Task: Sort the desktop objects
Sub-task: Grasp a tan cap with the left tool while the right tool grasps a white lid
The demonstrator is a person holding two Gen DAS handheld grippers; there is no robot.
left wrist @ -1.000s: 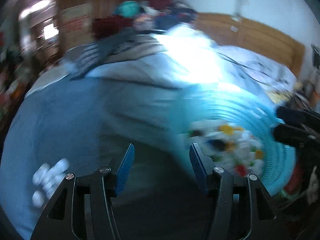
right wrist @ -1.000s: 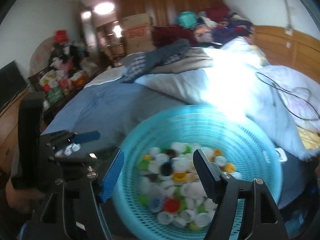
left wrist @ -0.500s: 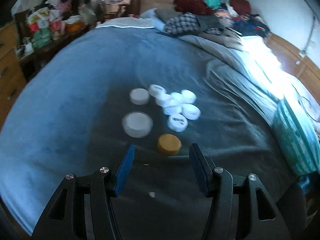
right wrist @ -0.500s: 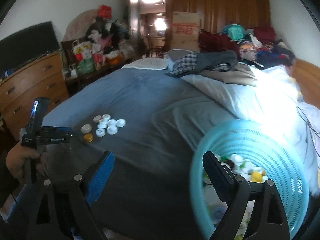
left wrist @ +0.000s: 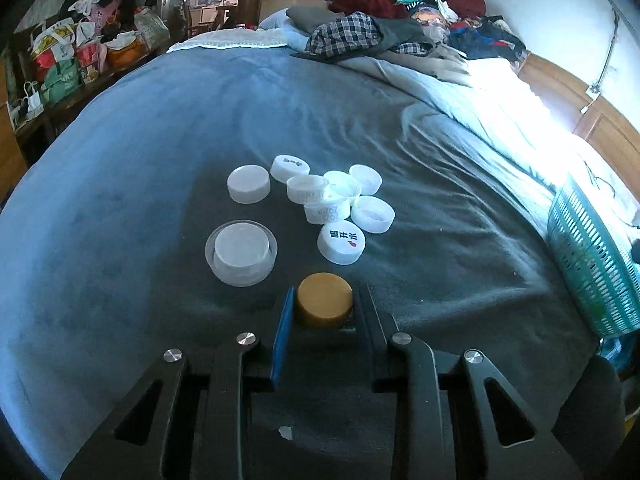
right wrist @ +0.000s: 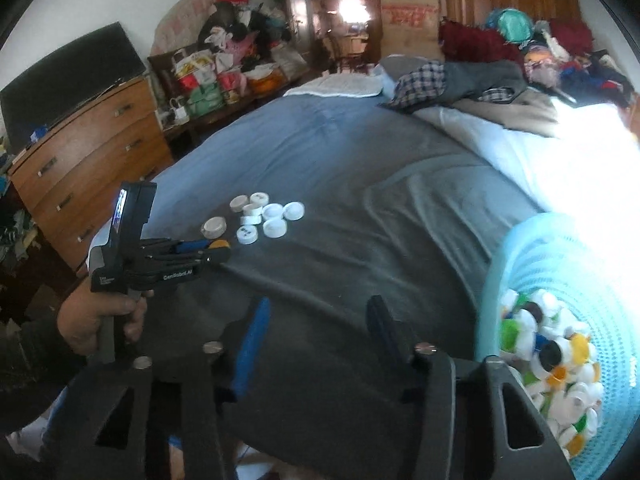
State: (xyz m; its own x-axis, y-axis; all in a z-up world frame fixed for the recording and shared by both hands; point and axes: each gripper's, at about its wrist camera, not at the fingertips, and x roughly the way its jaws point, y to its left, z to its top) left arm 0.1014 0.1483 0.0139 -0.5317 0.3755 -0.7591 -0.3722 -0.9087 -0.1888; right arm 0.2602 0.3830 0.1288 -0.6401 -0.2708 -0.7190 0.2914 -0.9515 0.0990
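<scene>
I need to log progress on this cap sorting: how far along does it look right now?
Early days. Done: a group of white plastic bottle caps lies sorted on the blue-grey bedspread. In hand: the left gripper has its jaws around a yellow-brown round cap beside that group. Left: the turquoise mesh basket holds many mixed caps, and the right gripper is open and empty.

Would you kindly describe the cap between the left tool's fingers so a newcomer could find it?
On the blue-grey bedspread lies a cluster of white caps. Nearest the camera, between the left tool fingers, sits the orange cap, the only coloured one.
</scene>
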